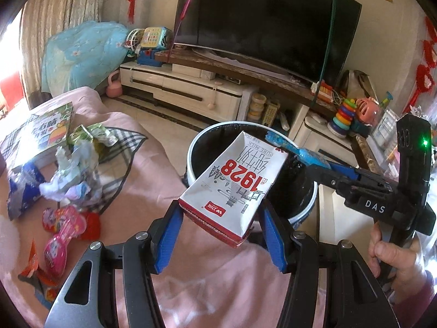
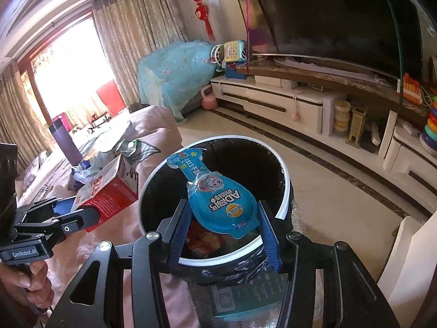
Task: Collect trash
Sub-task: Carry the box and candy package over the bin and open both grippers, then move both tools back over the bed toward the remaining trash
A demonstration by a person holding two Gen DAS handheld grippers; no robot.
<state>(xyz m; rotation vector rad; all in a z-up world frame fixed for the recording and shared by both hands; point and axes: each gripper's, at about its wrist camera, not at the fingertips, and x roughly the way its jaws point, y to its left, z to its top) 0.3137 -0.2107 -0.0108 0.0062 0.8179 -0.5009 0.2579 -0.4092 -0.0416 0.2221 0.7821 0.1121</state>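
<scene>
My left gripper (image 1: pixel 220 218) is shut on a white and red milk carton (image 1: pixel 235 188) marked 1928, held over the near rim of the round bin (image 1: pixel 192 150) lined with a black bag. My right gripper (image 2: pixel 222 216) is shut on a blue bottle-shaped snack package (image 2: pixel 218 199), held above the bin's opening (image 2: pixel 284 199). The carton (image 2: pixel 109 191) and the left gripper (image 2: pixel 82 213) show at the left of the right wrist view. The right gripper (image 1: pixel 284 143) with the blue package (image 1: pixel 306 154) shows over the bin's far rim. Red and yellow wrappers (image 2: pixel 202 242) lie inside the bin.
A pile of crumpled paper and wrappers (image 1: pixel 73 169), pink packages (image 1: pixel 62 232), a blue bag (image 1: pixel 21 191) and a book (image 1: pixel 43 128) lie on the pink blanket (image 1: pixel 153 164). A purple flask (image 2: pixel 65 142) stands there too. A TV cabinet (image 1: pixel 191 87) with toys lies beyond.
</scene>
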